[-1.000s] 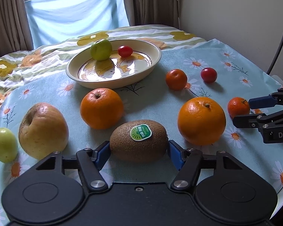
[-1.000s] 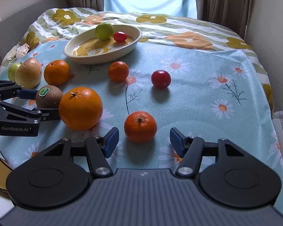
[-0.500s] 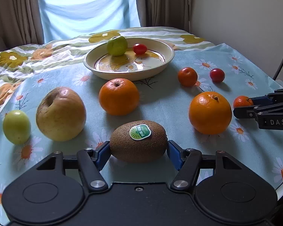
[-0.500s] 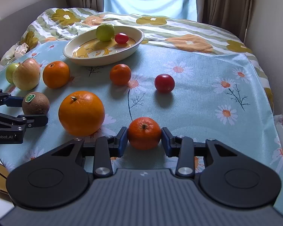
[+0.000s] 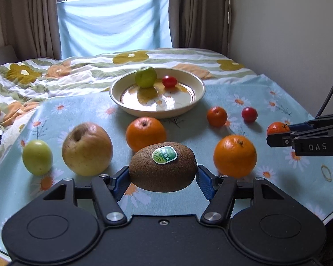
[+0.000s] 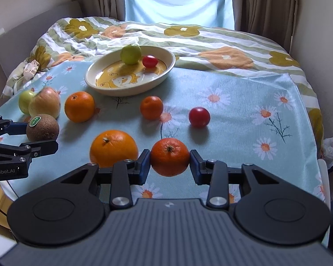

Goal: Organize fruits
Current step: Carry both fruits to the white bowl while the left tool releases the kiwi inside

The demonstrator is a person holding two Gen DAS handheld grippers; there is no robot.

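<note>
Lifted clear of the daisy-print cloth (image 5: pixel 244 93) since a second ago: both fruits now ride above their shadows. Closed in the meantime around a small mandarin (image 6: pixel 169 157), right gripper (image 6: pixel 169 163), blue pads pressing each side of the fruit; a second ago spread wide with that mandarin sitting loose ahead. Clamped as before on a brown kiwi (image 5: pixel 163 166) with a green sticker, left gripper (image 5: pixel 163 178), pads against both ends, kiwi lying crosswise.

Farther back, centre: cream dish (image 5: pixel 122 105) holding a green apple (image 5: pixel 145 77) and a cherry tomato (image 5: pixel 169 81) at its far rim. Between dish and grippers, on the cloth: medium orange (image 5: pixel 145 134) just beyond the kiwi, large orange (image 5: pixel 234 155) to its right, second small mandarin (image 5: pixel 217 116) and loose cherry tomato (image 5: pixel 249 114) farther right. Left of the kiwi: yellowish pear-like fruit (image 5: pixel 87 148), then a small green apple (image 5: pixel 37 157) beside it, near the cloth's left edge. Beyond the dish, flowered quilt (image 5: pixel 55 77), rumpled, and a pale blue sheet (image 5: pixel 113 26) across the window.
</note>
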